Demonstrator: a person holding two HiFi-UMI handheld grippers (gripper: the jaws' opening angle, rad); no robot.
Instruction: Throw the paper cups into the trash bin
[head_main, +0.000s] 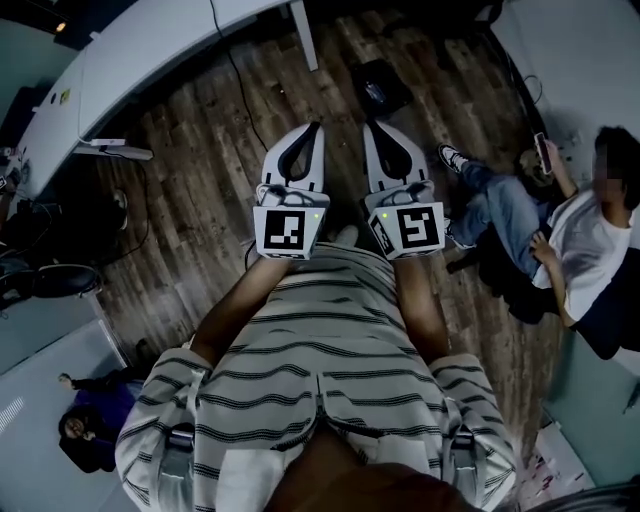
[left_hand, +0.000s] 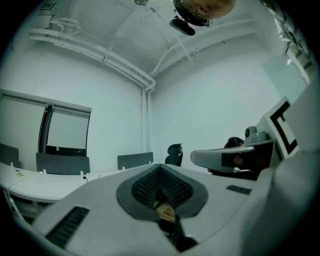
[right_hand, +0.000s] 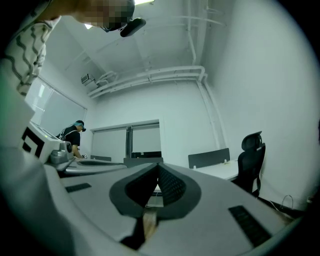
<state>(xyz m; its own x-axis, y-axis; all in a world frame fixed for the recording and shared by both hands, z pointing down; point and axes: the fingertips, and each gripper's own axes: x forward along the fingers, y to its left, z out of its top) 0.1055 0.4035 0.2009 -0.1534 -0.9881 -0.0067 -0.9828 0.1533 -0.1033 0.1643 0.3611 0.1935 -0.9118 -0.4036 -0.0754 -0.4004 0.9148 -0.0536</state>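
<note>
2 grippers, left gripper (head_main: 314, 133) and right gripper (head_main: 369, 130), point level over the wooden floor (head_main: 200, 180), jaws pressed together on nothing. No paper cups or trash bin show anywhere; best find the cups first, then spread jaws.

floor (head_main: 200, 170): dark brown wood planks, streaky grain
shirt (head_main: 320, 350): off-white with thin dark cross stripes
left hand-held gripper (head_main: 316, 128): pale grey shell, black ribbed pads, black-and-white square marker
right hand-held gripper (head_main: 368, 126): same grey and black, marker likewise black on white
table (head_main: 150, 50): plain white
jeans (head_main: 500, 205): faded blue
chair (right_hand: 251, 160): black
wall (left_hand: 210, 100): pale, faintly green-white
</note>
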